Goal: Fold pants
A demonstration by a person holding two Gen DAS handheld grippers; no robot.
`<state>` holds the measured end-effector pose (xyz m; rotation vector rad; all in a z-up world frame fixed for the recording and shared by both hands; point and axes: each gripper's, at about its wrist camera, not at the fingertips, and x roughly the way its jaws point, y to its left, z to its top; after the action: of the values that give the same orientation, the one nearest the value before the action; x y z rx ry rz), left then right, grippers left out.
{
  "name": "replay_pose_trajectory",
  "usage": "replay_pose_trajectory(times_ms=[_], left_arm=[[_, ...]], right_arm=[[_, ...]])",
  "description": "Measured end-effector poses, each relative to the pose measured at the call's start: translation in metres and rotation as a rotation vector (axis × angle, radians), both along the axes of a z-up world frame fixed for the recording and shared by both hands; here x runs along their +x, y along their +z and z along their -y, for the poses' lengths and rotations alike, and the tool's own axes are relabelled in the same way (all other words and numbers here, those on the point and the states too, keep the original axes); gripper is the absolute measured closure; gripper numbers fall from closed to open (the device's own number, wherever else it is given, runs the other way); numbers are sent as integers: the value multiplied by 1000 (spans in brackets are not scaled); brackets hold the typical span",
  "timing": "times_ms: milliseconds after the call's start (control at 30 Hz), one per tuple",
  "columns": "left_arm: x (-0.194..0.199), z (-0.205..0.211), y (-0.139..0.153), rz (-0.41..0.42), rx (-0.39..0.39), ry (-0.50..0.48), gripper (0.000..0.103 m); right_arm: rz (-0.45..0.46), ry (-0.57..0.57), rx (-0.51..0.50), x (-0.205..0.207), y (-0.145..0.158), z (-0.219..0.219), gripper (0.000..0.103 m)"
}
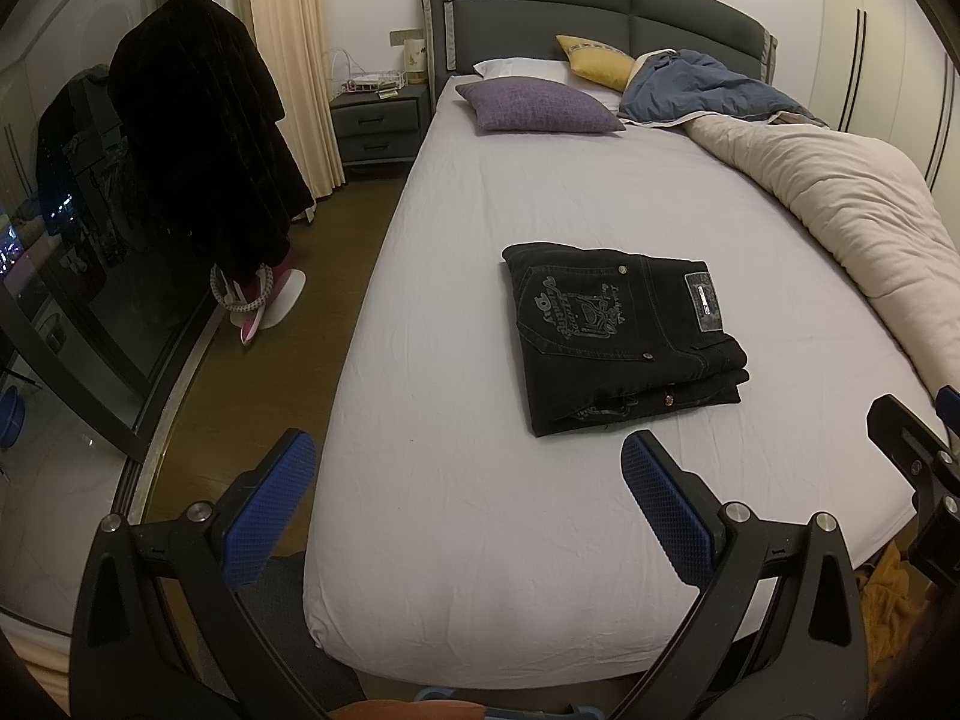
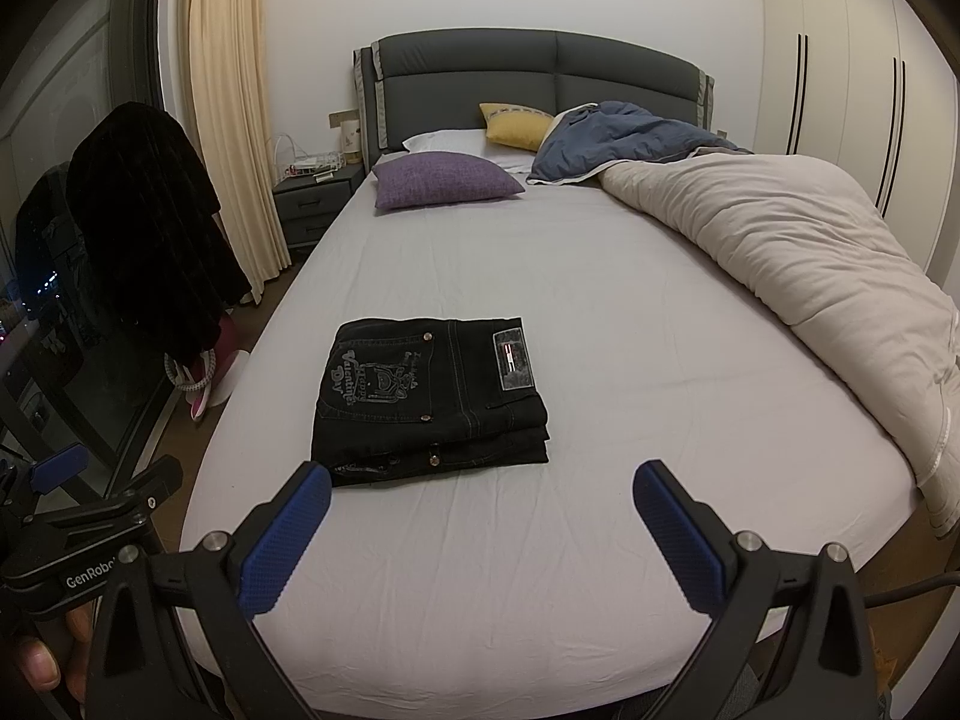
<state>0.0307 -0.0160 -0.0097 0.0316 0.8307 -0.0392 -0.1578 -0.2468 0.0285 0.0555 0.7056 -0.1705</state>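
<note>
I have both tongs held wide apart and empty, hovering over the near end of the bed (image 1: 480,540). The left tongs (image 1: 468,498) sit near the bed's left edge, and the right tongs (image 2: 480,522) hang over the sheet just short of the pants, touching nothing.

The black pants (image 1: 618,336) lie folded into a compact stack of layers on the bare sheet, in the near half of the mattress. The back pocket with its pale embroidery faces up, and the leather waistband patch (image 2: 513,359) sits toward the stack's right side. From the right wrist camera the stack (image 2: 432,396) is roughly squarish, a little wider across the bed than it is deep, so its long axis runs left to right. The layered edges show along the near and right sides. From the left wrist camera it looks turned slightly, near right corner pointing toward me.

The sheet is pale lilac and lightly creased. A beige duvet (image 2: 780,252) is bunched along the right side, with blue bedding by the headboard (image 2: 540,72). A purple pillow (image 2: 444,186), a white one and a yellow cushion (image 2: 516,126) lie at the head. Left of the bed I see a dark nightstand (image 1: 378,120), cream curtains (image 2: 228,120), a black coat (image 1: 198,138) hanging by the dark glass, and wooden floor. White wardrobe doors line the right wall.
</note>
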Motion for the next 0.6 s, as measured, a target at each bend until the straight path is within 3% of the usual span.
replay_pose_trajectory(times_ms=[600], left_arm=[[-8, -1, -7, -9, 0, -5, 0]], right_arm=[[-3, 2, 2, -3, -1, 0, 0]])
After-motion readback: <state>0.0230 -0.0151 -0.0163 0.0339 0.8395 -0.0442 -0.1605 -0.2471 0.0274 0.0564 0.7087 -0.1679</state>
